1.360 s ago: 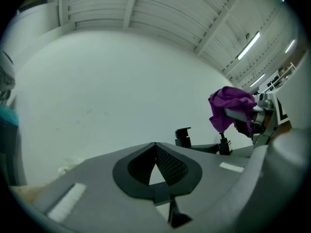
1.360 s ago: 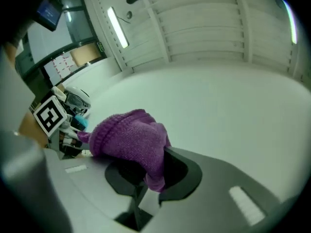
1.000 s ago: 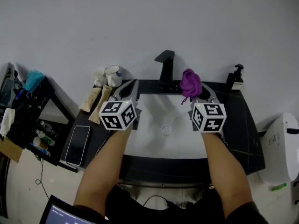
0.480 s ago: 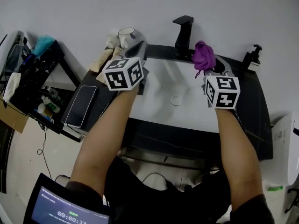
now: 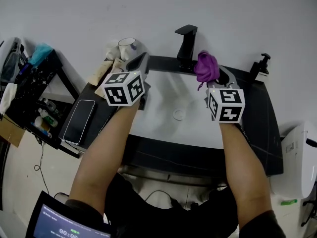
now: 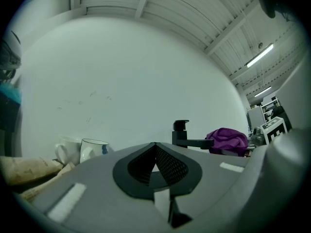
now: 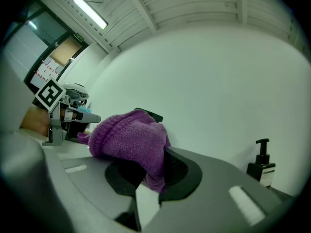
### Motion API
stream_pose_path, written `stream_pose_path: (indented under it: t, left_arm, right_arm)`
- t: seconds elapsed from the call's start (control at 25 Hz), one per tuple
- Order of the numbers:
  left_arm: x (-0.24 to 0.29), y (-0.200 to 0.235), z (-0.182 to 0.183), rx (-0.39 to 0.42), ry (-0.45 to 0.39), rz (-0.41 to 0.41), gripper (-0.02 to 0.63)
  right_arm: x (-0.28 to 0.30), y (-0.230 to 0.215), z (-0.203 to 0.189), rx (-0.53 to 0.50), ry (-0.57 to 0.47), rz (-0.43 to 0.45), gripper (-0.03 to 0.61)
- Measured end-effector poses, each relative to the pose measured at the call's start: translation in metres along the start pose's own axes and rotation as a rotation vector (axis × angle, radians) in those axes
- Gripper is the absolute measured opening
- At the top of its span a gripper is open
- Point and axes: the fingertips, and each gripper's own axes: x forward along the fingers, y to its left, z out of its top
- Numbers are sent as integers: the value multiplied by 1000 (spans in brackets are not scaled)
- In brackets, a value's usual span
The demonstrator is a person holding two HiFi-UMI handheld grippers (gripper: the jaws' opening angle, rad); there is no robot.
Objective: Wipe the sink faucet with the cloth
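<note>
A black faucet (image 5: pixel 186 42) stands at the back rim of the white sink (image 5: pixel 163 118). My right gripper (image 5: pixel 214 76) is shut on a bunched purple knitted cloth (image 5: pixel 206 67), held just right of the faucet's base. In the right gripper view the cloth (image 7: pixel 131 140) covers the jaws and hides most of the faucet (image 7: pixel 149 114). My left gripper (image 5: pixel 140 63) hovers over the sink's back left corner, shut and with nothing in it. In the left gripper view (image 6: pixel 154 152) the faucet (image 6: pixel 183 136) and the cloth (image 6: pixel 227 141) lie ahead to the right.
Two white mugs (image 5: pixel 126 46) and wrapped packets (image 5: pixel 103 72) sit on the dark counter's back left. A phone (image 5: pixel 78 121) lies at the left counter edge. A black soap pump bottle (image 5: pixel 260 67) stands at the back right. A cluttered rack (image 5: pixel 27 90) is to the left.
The head view has shifted, so everything sits differently in frame. Both grippers keep about the same places by the sink, the right one still holding the cloth beside the faucet.
</note>
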Motion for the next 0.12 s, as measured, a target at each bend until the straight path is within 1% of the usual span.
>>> stream_pose_path:
  t: [0.12]
  left_arm:
    - [-1,-1,-4,0,9,-1,17]
  right_arm:
    - [-2,0,-3,0,11,0,58]
